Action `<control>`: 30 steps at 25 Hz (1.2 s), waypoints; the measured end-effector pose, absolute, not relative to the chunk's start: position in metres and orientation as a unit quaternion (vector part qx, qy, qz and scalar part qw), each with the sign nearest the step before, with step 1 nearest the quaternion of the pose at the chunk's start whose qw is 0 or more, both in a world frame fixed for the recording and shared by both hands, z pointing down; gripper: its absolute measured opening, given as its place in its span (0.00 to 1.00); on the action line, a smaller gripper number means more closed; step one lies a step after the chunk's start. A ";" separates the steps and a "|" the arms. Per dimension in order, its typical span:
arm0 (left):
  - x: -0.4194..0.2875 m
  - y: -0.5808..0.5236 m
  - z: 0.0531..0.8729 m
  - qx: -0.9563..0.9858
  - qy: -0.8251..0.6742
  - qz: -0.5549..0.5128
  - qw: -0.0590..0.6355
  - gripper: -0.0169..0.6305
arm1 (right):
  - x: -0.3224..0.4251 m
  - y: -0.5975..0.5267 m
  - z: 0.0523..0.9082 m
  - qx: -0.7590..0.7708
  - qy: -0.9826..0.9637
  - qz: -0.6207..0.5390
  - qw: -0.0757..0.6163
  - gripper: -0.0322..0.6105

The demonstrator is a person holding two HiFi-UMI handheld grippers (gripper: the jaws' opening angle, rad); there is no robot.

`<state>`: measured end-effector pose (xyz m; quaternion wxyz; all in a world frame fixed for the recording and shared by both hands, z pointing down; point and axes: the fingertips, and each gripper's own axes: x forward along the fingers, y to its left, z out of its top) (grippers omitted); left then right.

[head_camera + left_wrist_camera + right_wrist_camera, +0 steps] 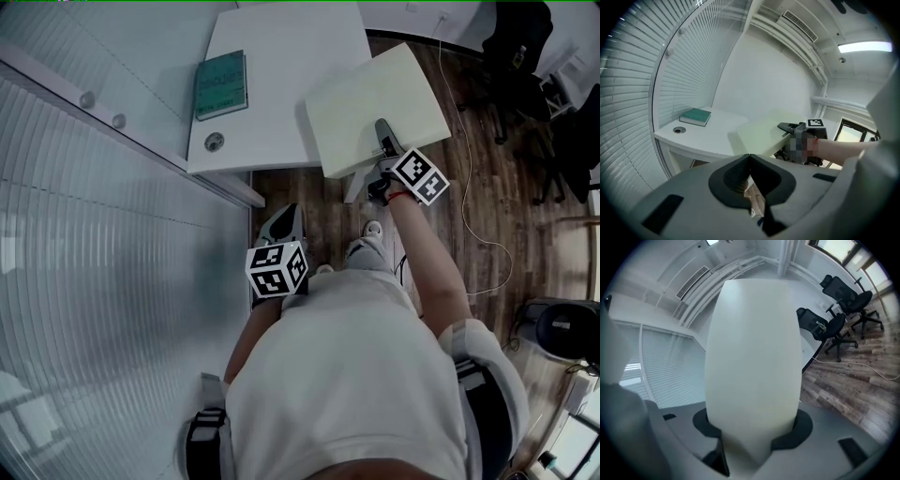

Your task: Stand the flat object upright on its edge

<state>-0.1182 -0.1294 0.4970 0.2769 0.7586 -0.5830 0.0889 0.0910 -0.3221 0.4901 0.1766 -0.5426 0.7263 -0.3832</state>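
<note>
board: pale flat panel, face up and near flat, over the right corner of the table. Its near part hangs past the table edge over the floor. Not upright yet.
right gripper: clamped on the board's near edge, one jaw on top and one under. The board face fills the right gripper view between the jaws.
left gripper: jaws together with nothing in them, low and close to the person, well apart from the board.
contact: can't tell whether the board's far edge touches the tabletop or clears it.
step: looks like the tilt-up. Roll the wrist until the board face is vertical, then land one edge on the table.
how: set it on bare tabletop well in from the edge, not on the corner overhang. Get the lower edge down along its whole length before easing the grip, since a corner-first touchdown will pivot it.
grip: a single pinch at one edge makes a big lever. Rotate slowly or the panel may slip in the grip.
left's job: bring it in to steady the free face or top edge before the right lets go. My guess is a thin panel won't balance alone for long.
clearance: the book and the grommet hole sit on the table's left side, well apart from the board. Stay right of them.
risk: released with any lean, it falls flat or goes off the edge to the floor.
</note>
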 end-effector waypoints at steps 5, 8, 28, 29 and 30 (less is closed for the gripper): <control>-0.121 -0.132 0.502 0.756 -0.586 0.086 0.277 0.06 | 0.083 -0.343 0.479 -0.556 0.749 -0.333 0.139 0.46; -0.121 -0.133 0.502 0.754 -0.588 0.086 0.278 0.06 | 0.079 -0.352 0.473 -0.562 0.754 -0.317 0.126 0.46; -0.129 -0.138 0.509 0.741 -0.600 0.089 0.288 0.06 | 0.018 -0.401 0.437 -0.557 0.822 -0.105 -0.046 0.46; -0.129 -0.138 0.509 0.740 -0.601 0.090 0.289 0.06 | 0.015 -0.403 0.437 -0.555 0.824 -0.097 -0.051 0.46; -0.129 -0.138 0.510 0.739 -0.601 0.091 0.289 0.06 | 0.011 -0.405 0.437 -0.553 0.826 -0.090 -0.056 0.46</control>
